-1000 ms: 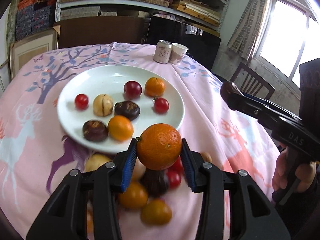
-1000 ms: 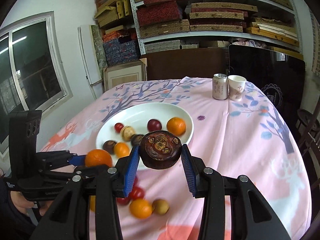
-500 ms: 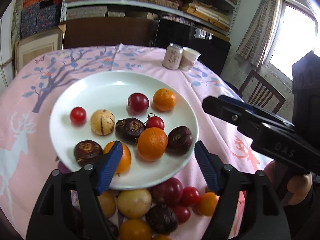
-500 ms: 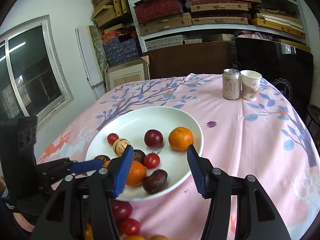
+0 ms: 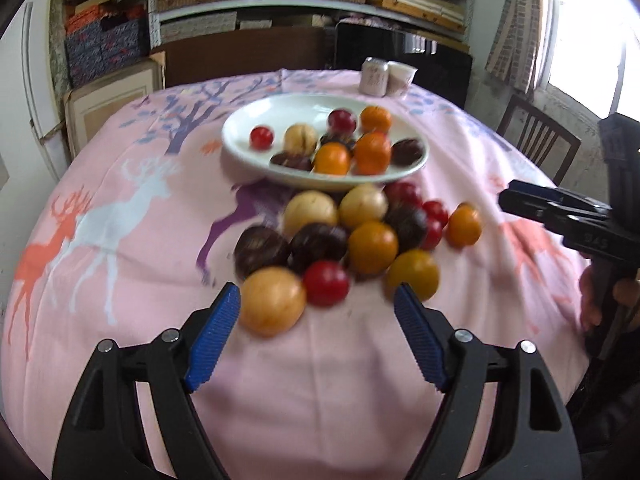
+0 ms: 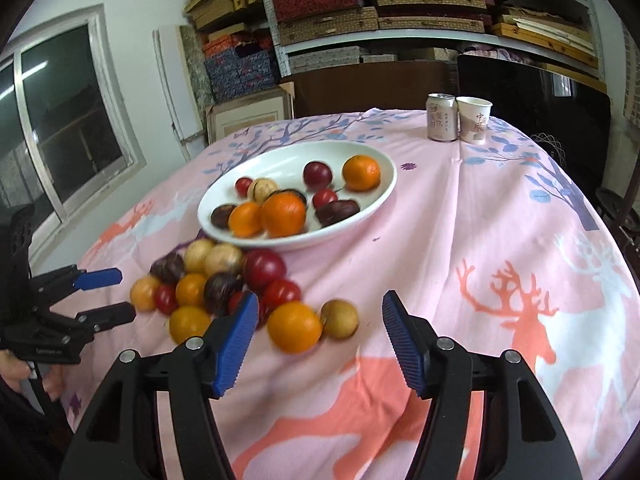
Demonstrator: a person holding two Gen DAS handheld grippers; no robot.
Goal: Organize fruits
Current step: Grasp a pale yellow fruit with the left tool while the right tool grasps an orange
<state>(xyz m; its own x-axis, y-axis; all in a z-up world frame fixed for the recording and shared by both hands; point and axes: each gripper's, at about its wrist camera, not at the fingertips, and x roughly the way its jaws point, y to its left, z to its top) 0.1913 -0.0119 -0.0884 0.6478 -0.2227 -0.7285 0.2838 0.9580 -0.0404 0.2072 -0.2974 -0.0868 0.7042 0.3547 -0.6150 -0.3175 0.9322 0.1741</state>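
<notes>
A white plate (image 5: pixel 240 148) (image 6: pixel 384 184) on the pink tablecloth holds several fruits, among them an orange (image 5: pixel 372 152) (image 6: pixel 282 208) and a dark fruit (image 5: pixel 406 151) (image 6: pixel 336 210) near its front rim. A pile of loose fruits (image 5: pixel 372 246) (image 6: pixel 192 290) lies on the cloth in front of the plate. My left gripper (image 5: pixel 316 286) hovers at the pile's near edge, its jaws opening, pressing on nothing; a pale fruit (image 5: pixel 272 306) and a red one lie just beyond its tips. My right gripper (image 6: pixel 320 294) is also opening and empty, with a loose orange (image 6: pixel 294 326) ahead of it.
A drink can (image 6: pixel 441 122) and a paper cup (image 6: pixel 474 120) stand at the table's far edge. A wooden chair (image 5: pixel 536 140) is beside the table on the right. Shelves with boxes fill the back wall. Bare cloth lies right of the pile.
The left gripper let go of the orange and the right one of the dark fruit; both now lie on the plate. Both grippers opened and drew back to the loose pile.
</notes>
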